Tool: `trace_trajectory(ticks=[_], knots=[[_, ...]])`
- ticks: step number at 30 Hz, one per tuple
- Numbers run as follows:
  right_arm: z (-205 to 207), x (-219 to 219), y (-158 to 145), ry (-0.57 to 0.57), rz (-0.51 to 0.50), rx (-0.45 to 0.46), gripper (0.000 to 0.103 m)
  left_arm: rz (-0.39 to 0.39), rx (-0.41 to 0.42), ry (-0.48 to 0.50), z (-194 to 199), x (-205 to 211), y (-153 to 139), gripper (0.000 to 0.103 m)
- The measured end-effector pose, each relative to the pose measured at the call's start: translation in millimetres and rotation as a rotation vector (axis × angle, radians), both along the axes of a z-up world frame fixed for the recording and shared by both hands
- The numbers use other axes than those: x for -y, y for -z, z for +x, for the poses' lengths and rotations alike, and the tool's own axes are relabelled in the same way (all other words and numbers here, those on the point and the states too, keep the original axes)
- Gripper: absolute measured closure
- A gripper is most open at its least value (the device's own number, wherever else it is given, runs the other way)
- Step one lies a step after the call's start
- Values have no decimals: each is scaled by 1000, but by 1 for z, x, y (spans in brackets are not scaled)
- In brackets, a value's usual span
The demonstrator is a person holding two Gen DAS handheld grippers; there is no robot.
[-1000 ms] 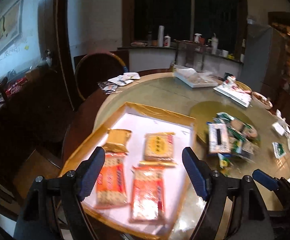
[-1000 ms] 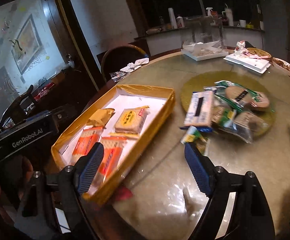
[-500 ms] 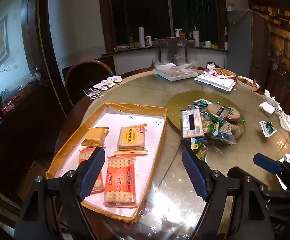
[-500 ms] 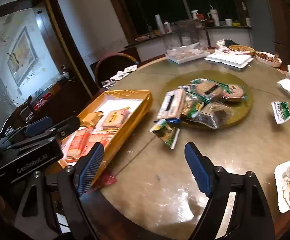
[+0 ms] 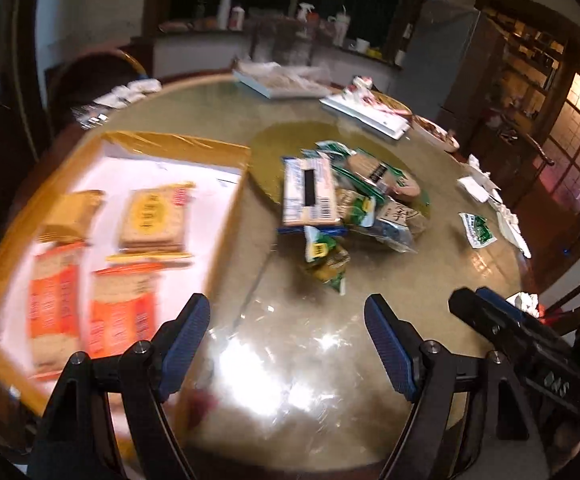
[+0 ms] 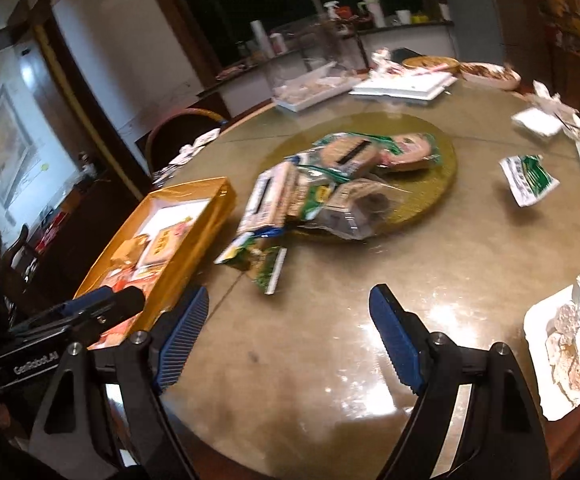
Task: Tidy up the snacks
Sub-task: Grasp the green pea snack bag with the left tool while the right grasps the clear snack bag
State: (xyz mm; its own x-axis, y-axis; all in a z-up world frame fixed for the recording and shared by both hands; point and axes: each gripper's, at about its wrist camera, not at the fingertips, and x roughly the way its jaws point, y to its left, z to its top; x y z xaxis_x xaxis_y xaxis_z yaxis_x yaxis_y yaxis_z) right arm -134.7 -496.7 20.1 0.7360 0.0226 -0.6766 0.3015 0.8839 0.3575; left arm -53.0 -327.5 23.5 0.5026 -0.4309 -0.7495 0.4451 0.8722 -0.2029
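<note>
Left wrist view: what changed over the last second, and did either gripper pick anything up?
Nothing was picked up. The left gripper swung right, from over the gold tray to over bare table just short of the snack pile. The right gripper also swung right, so the tray sits farther left in its view. Both remain open and empty. The packets in the tray and the pile appear not to have moved.

I see a round glossy stone-topped table [image 6: 329, 344] with a white foam plate of food scraps [image 6: 569, 344] at its near right edge. At the far side sit flat white trays [image 6: 405, 87] and a shallow bowl of food [image 6: 489, 74]. A dark round-backed wooden chair [image 6: 182, 136] stands beyond, and white spray bottles [image 5: 303, 12] line the counter.
</note>
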Motion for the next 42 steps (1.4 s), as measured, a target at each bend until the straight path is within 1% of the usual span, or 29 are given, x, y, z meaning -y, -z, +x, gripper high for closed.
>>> trace_trajectory(ticks=[2,4,5,6,8,10,11,12,14,17,20,23,25,27,29,30,31,32,33,36,39,41,42], knots=[[1,7,4,22,-7,-15,20,-13,-45,25,16,16,10,24],[3,10,7,34,-10,-29,20,-6,-72,19,31,29,18,24],[4,12,8,31,-5,-32,20,-2,-82,16,36,34,20,27],[4,15,10,28,0,-31,20,-7,-93,18,43,42,24,31],[7,17,11,31,1,-34,20,4,-114,26,51,54,30,32],[8,20,14,35,8,-41,20,34,-144,28,58,64,41,48],[9,21,16,37,15,-45,20,43,-162,32,60,67,46,58],[10,22,18,35,23,-51,21,47,-173,32,62,67,49,64],[13,22,19,29,20,-56,21,32,-145,14,58,63,48,66],[16,19,20,15,11,-63,21,10,-106,18,48,52,42,69],[23,18,19,-10,20,-66,21,-26,-115,34,36,32,37,71],[34,19,11,-55,10,-46,21,-61,-118,42,21,13,30,71],[52,25,5,-80,-5,-52,21,-82,-129,42,10,0,28,71],[74,33,1,-86,-52,-70,21,-102,-134,34,1,-14,24,71],[95,44,2,-69,-67,-105,21,-122,-132,22,-5,-24,19,71],[110,56,8,-43,-57,-143,21,-135,-130,18,-7,-28,16,71],[116,63,13,-9,-47,-178,21,-141,-126,15,-9,-30,14,71],[124,76,22,86,-30,-250,21,-146,-116,8,-13,-36,11,71],[125,81,27,131,-16,-273,21,-151,-106,0,-15,-39,8,71],[112,85,33,198,61,-267,22,-160,-92,-14,-20,-51,4,71],[103,80,38,226,99,-267,23,-163,-89,-11,-22,-57,2,71],[105,81,44,233,126,-282,23,-175,-85,-10,-21,-60,0,71],[109,83,47,232,154,-286,26,-178,-83,-12,-21,-60,-1,71]])
